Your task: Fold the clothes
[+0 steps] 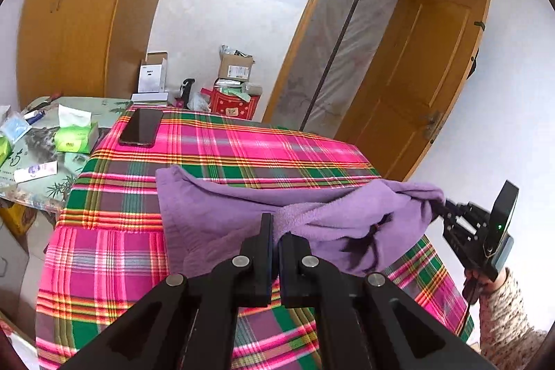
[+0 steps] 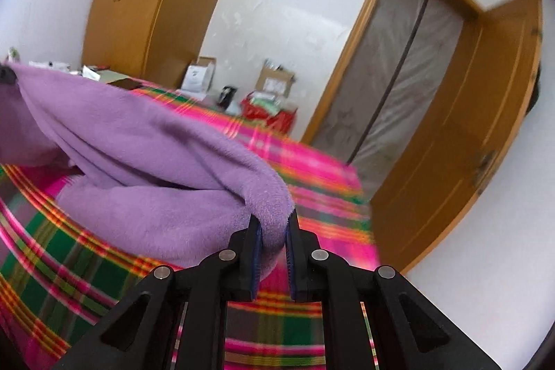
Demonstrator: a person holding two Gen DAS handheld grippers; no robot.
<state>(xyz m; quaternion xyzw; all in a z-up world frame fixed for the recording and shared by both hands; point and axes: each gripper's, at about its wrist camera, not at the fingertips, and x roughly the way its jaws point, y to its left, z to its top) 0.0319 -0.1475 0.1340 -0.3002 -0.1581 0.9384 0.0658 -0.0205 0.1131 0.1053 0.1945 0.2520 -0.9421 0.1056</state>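
- My left gripper (image 1: pixel 275 231) has its jaws closed all the way, and its fingertips pinch an edge of the purple fleece garment (image 1: pixel 222 214) near the middle of the near side.
- My right gripper (image 2: pixel 274 224) has its jaws nearly together, and a bunched fold of the same fleece is clamped between its blue-lined pads (image 2: pixel 256 252).
- From the left wrist view I see the right gripper (image 1: pixel 442 208) off to the right, past the table's edge, gripping the garment's gathered end; a hand in a speckled knit sleeve (image 1: pixel 503 311) holds it.
- The garment hangs stretched between the two grippers, raised above the plaid tablecloth (image 1: pixel 242 148), while its far left part lies flat on the cloth.
- A dark drawstring (image 1: pixel 364 240) dangles from the lifted part.
- A black phone (image 1: pixel 141 127) lies on the tablecloth's far left corner, well apart from the garment.
- Beside the table on the left stands a lower surface with a green tissue pack (image 1: pixel 76 136).
- Behind the table are cardboard boxes (image 1: pixel 236 66) against the wall, a wooden wardrobe (image 1: pixel 76 6) and an open wooden door (image 1: pixel 426 75).
- The right wrist view is blurred.
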